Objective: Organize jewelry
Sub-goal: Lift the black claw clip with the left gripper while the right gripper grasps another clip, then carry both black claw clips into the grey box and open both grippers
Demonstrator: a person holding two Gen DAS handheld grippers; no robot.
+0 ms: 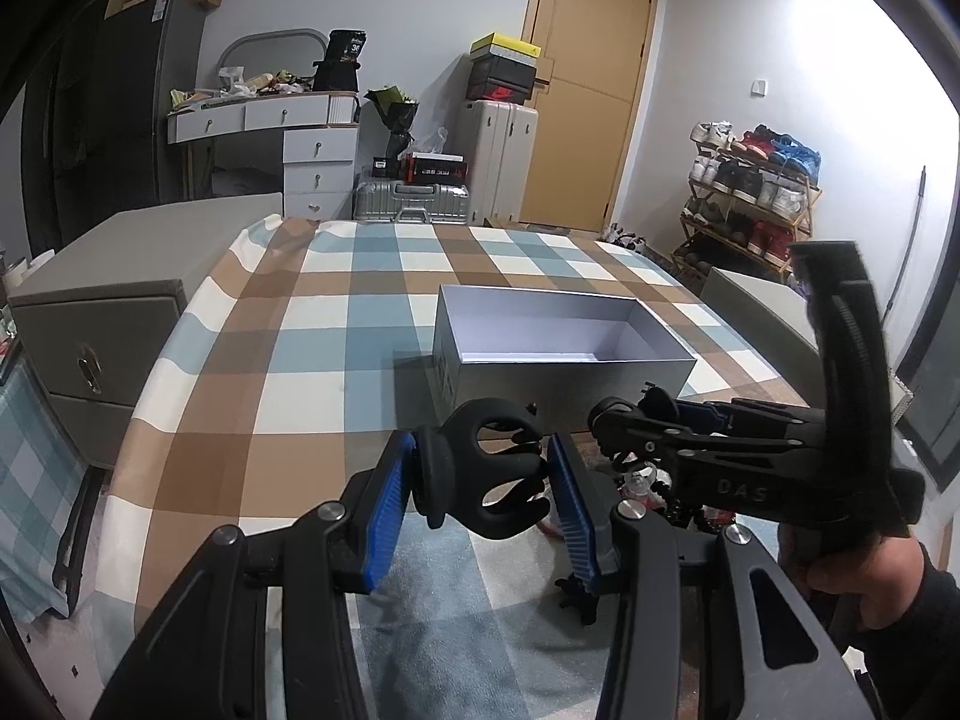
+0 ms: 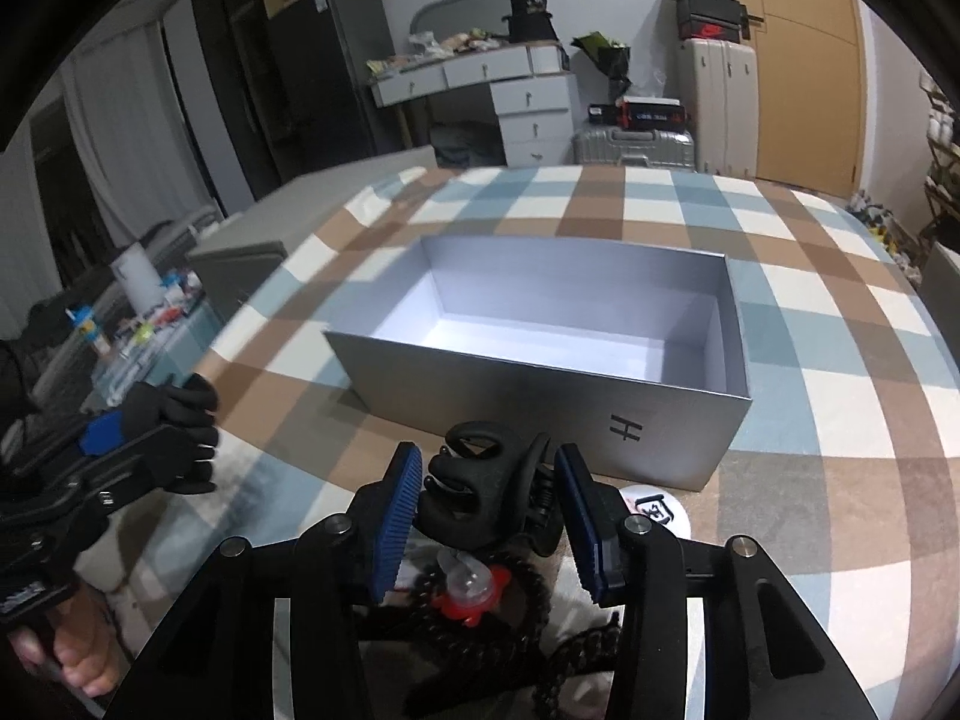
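A black hair claw (image 1: 486,474) sits pinched between the blue pads (image 1: 390,504) of the left tongs (image 1: 480,480), raised over the near edge of the checked worktop (image 1: 288,360). A second black claw (image 2: 480,492) lies between the pads (image 2: 393,525) of the right tongs (image 2: 486,519); the left pad touches it, but whether the right one does cannot be told. Under this claw lies a small heap: a black chain (image 2: 534,594), a clear and red trinket (image 2: 468,591) and a white round piece with a printed mark (image 2: 657,513). Just beyond both claws stands an open silver box (image 2: 540,396) with a white inside and a dark letter on its front wall. In the left view the right tongs (image 1: 606,429) reach in from the right, close beside the left pair, in front of the box (image 1: 564,372).
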